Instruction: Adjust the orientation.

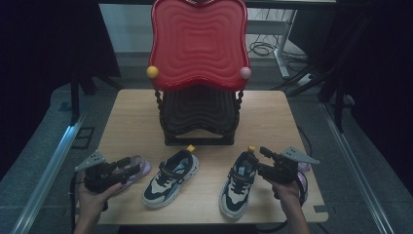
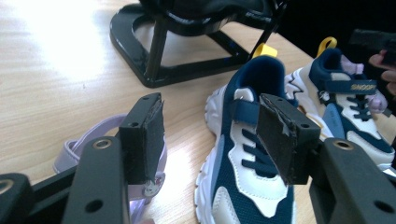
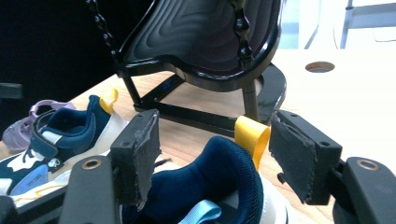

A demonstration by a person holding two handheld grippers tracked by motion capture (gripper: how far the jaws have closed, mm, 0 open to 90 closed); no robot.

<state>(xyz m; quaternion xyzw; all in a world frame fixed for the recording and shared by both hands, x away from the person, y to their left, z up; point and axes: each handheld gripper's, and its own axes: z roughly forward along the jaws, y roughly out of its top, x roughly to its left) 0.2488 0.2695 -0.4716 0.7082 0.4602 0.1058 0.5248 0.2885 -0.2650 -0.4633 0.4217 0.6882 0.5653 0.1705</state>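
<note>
Jaws of each hand-held gripper, left point(image 1: 132, 162) and right point(image 1: 251, 157), gape wide, gripping nothing, beside two sneakers point(image 1: 171, 177).

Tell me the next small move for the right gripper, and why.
Probably ease the right gripper down and close on the right sneaker's heel collar: its jaws stand open on either side of the navy heel and yellow pull tab, not yet pressing it.

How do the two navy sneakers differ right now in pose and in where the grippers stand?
The left sneaker lies angled, toe toward the near left; the right sneaker points almost straight at the near edge. The right gripper has its open jaws either side of the right sneaker's heel, while the left gripper is open short of the left sneaker, above a lilac sandal. Both are navy-and-white with yellow heel loops.
</note>
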